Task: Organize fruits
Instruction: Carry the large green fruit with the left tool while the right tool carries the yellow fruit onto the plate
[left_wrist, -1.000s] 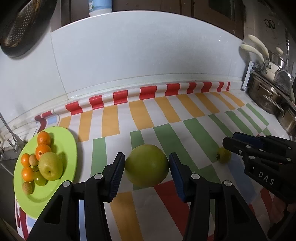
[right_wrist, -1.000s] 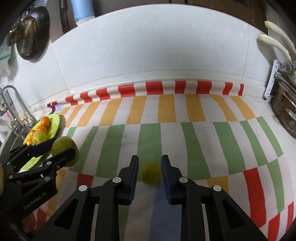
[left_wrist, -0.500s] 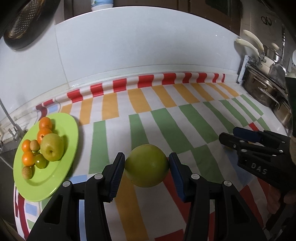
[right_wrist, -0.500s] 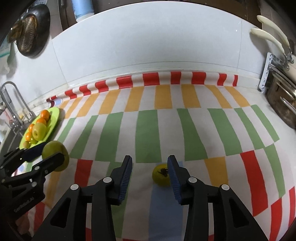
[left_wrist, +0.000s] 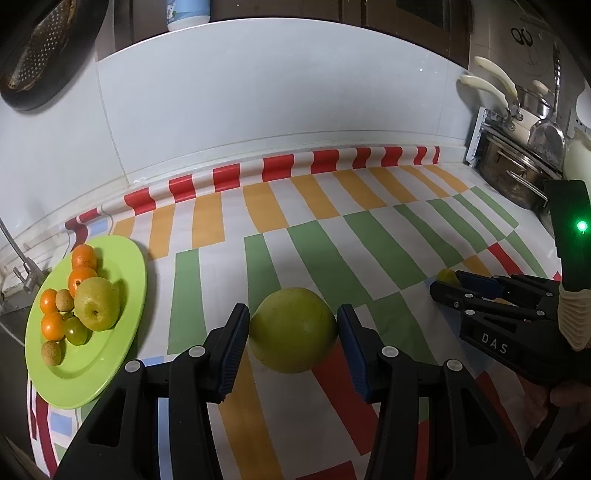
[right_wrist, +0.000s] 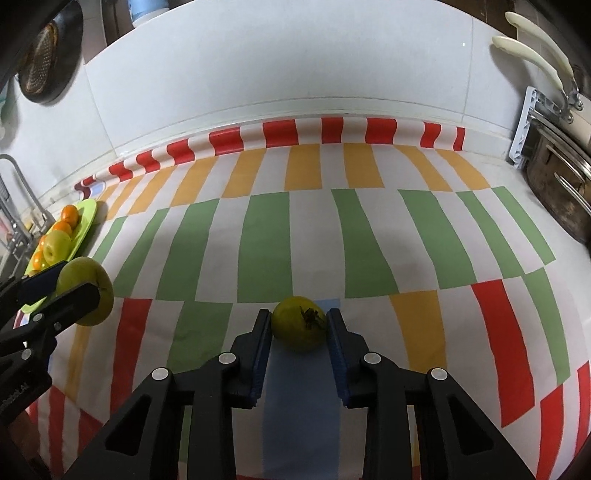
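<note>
Closing right gripper (right_wrist: 299, 326) — small green fruit (right_wrist: 298, 324) between.

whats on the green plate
On the green plate: four oranges, a yellow-green apple, a small green fruit and two small tan fruits. Anything under the apple is hidden.

You're working at a counter spread with a striped cloth (right_wrist: 266, 236) in red, orange, green and white blocks, its far edge curling up against a white tiled wall (left_wrist: 258, 110). Far left on that wall hangs a dark round pan (left_wrist: 40, 55) holding a perforated strainer; a tap (right_wrist: 18, 192) stands below it. To your right sit steel pots (left_wrist: 517, 177) with cream handles (left_wrist: 487, 85). Lighting is dim and even.
</note>
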